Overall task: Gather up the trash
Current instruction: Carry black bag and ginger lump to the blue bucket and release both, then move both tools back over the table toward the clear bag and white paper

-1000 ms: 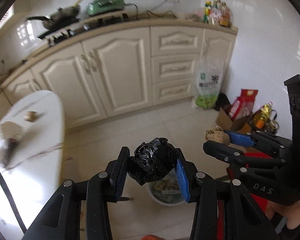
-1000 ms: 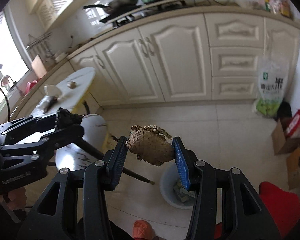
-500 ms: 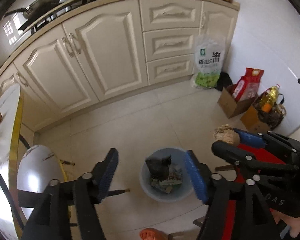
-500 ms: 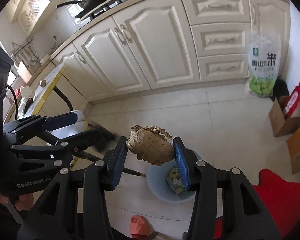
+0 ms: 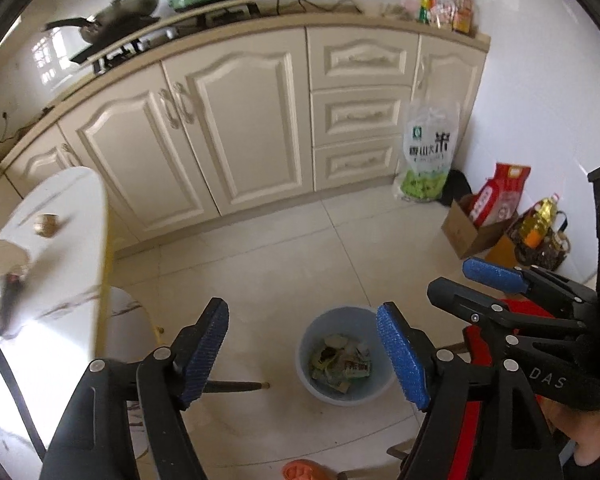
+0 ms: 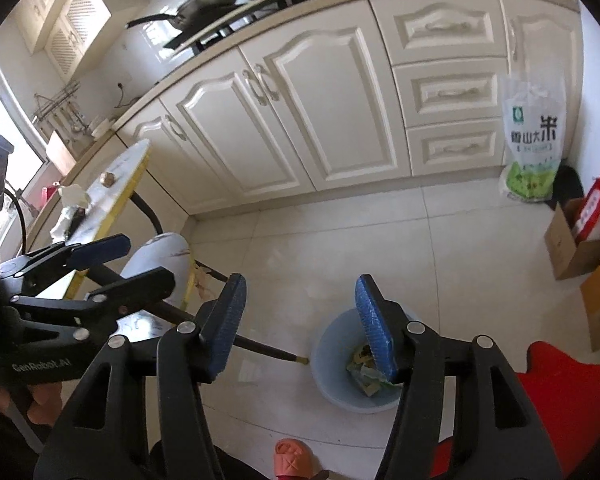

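Observation:
A pale blue bin (image 5: 314, 384) stands on the floor tiles, with wrappers (image 5: 340, 364) lying in it. My left gripper (image 5: 300, 312) hangs above it; its jaws are opening and nothing is between them. Over the same bin (image 6: 332, 364), my right gripper (image 6: 300, 284) has its jaws opening too, also empty. Each gripper shows in the other's view: the right gripper (image 5: 456, 280) and the left gripper (image 6: 148, 260). More trash lies on the white table (image 5: 68, 264): a small brown lump (image 5: 46, 224), crumpled paper (image 5: 4, 256) and a dark scrap (image 5: 8, 292).
Cream cabinets (image 5: 240, 120) run along the back wall. At the right stand a rice bag (image 5: 428, 152), a cardboard box (image 5: 466, 232) and an oil bottle (image 5: 538, 222). A white stool (image 6: 160, 256) sits by the table. An orange slipper (image 6: 290, 458) is near the bottom edge.
The black bag wad left my left gripper and dropped into the bin. The brown crumpled wad is gone from my right gripper. Both sets of jaws have spread apart.

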The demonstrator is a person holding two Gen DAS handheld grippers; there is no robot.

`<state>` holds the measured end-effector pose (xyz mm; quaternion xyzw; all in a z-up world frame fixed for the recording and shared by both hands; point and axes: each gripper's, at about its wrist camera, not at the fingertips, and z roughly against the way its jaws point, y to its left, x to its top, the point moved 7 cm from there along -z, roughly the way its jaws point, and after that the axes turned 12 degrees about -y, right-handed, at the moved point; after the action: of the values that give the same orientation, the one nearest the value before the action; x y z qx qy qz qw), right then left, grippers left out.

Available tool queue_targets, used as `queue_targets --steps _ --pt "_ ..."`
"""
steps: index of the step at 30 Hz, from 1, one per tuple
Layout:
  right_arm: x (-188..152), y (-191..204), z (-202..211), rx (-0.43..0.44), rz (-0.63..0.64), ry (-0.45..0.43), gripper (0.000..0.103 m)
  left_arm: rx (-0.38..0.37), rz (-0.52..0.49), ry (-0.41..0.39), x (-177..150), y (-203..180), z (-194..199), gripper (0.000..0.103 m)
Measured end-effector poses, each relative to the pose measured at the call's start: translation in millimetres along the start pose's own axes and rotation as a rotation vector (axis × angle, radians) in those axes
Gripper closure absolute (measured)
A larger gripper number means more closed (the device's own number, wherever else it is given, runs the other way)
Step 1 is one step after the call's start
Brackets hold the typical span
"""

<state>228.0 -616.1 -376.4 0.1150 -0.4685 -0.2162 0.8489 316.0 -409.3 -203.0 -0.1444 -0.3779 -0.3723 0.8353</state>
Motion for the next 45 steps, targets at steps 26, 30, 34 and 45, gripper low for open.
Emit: queue_targets --steps 26,30,34,45 --pt "51.5 318.0 27.2 0.229 0.382 -0.133 0.014 0.338 0.143 -0.286 -107.1 237.9 262.6 0.012" --pt "50.8 350.2 -9.0 0.241 0.427 -0.088 0.010 0.407 0.174 -0.227 -118.6 277.3 248.6 0.011" --pt "53.2 361.5 -41.8 0.251 0.430 -0.059 0.010 0.403 0.202 -0.177 -127.8 295.1 231.9 0.011" --pt "50.8 346.3 -129.1 0.214 0.406 0.032 0.010 0.343 0.202 -0.079 -146.9 292.3 168.3 0.011"
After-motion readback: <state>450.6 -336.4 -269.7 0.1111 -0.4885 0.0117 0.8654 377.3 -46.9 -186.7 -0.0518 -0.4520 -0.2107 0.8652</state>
